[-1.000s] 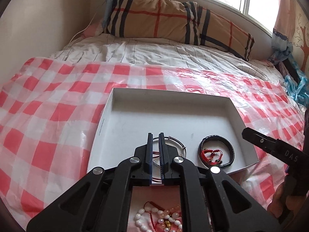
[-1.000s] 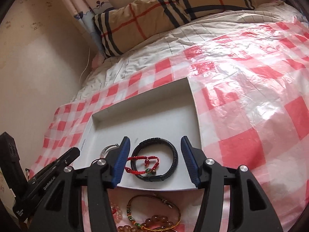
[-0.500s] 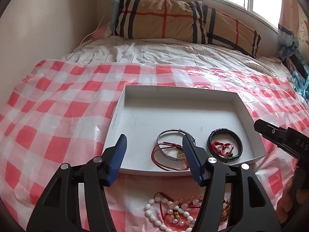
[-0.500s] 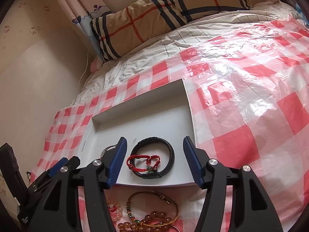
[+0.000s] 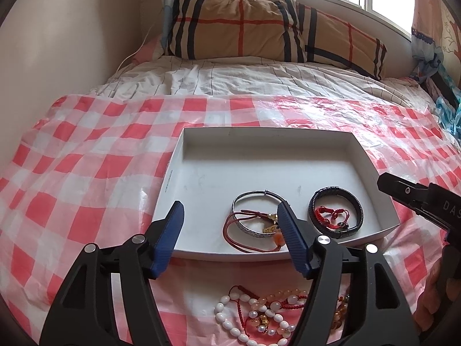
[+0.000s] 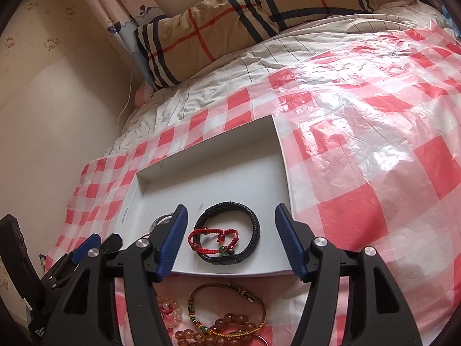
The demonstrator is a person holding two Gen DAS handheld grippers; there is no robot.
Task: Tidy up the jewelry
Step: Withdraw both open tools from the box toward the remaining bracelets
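White cardboard forms the shallow tray (image 5: 201,155) that serves as the landmark; it lies on a red-and-white checked plastic sheet (image 5: 86,173) spread over the bed.

Inside the tray, near its front wall, a silver bangle (image 5: 245,199) lies with a dark red cord bracelet (image 5: 230,233) draped across it, small gold tags on the cord. Toward the tray's right front corner sits a black braided bracelet (image 6: 253,219), and a red knotted string bracelet (image 6: 207,235) with small beads rests inside its ring, touching it.

Just outside the tray's front wall, on the sheet, lies the unsorted jewelry: a white bead strand (image 5: 230,323) tangled with red cords, a pale peach bead bracelet (image 6: 170,311), a brown cord bracelet with green beads (image 6: 219,291) and an amber bead bracelet (image 6: 224,323).

Left hand-held gripper (image 5: 232,225) hangs over the tray's front edge; its jaws have just been opening and stand well apart, gripping nothing, with the bangle and cord lying below between the blue pads (image 5: 170,230). Right hand-held gripper (image 6: 230,236) hangs over the tray's right front corner, jaws likewise just opened wider and empty, framing the black bracelet below.

Beyond the tray's far wall, a plaid pillow (image 5: 245,26) leans at the head of the bed.
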